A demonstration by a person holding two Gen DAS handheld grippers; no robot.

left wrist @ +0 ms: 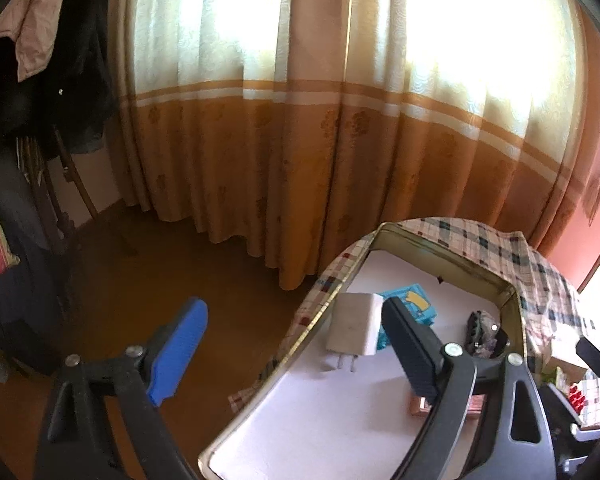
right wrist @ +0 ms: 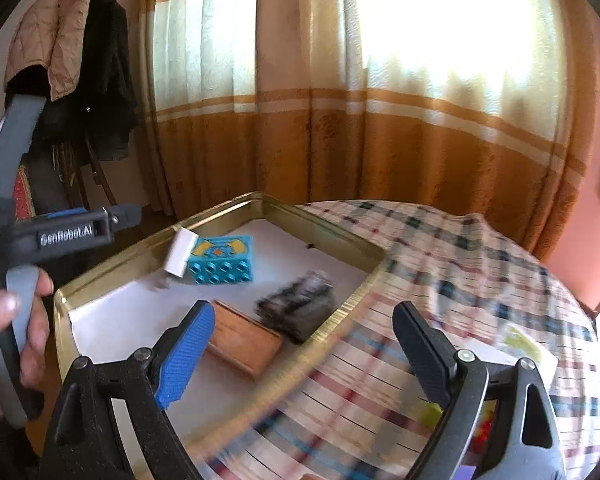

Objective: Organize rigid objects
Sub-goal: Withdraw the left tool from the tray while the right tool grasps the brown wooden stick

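— Curtains in orange and cream are seen behind everything, lit from a window. Why is the tin tray set where it is?

— It is laid on the checked cloth of the table, probably so that the loose rigid things can be gathered in one walled place. In the right wrist view its gold rim runs from nine o'clock to three o'clock.

— What has been placed in it?

— From largest to smallest: a wooden box at six o'clock of the tray, a dark blurred object beside it that cannot be identified, a blue block at eleven o'clock, and a white charger touching the block's left side. They are kept toward the walls, so the white floor is left free, presumably for more items.

— And the grippers?

— The left hand-held gripper is held with jaws spread wide and nothing between them, one finger over the tray. The right hand-held gripper is likewise spread and empty, straddling the tray's near rim.
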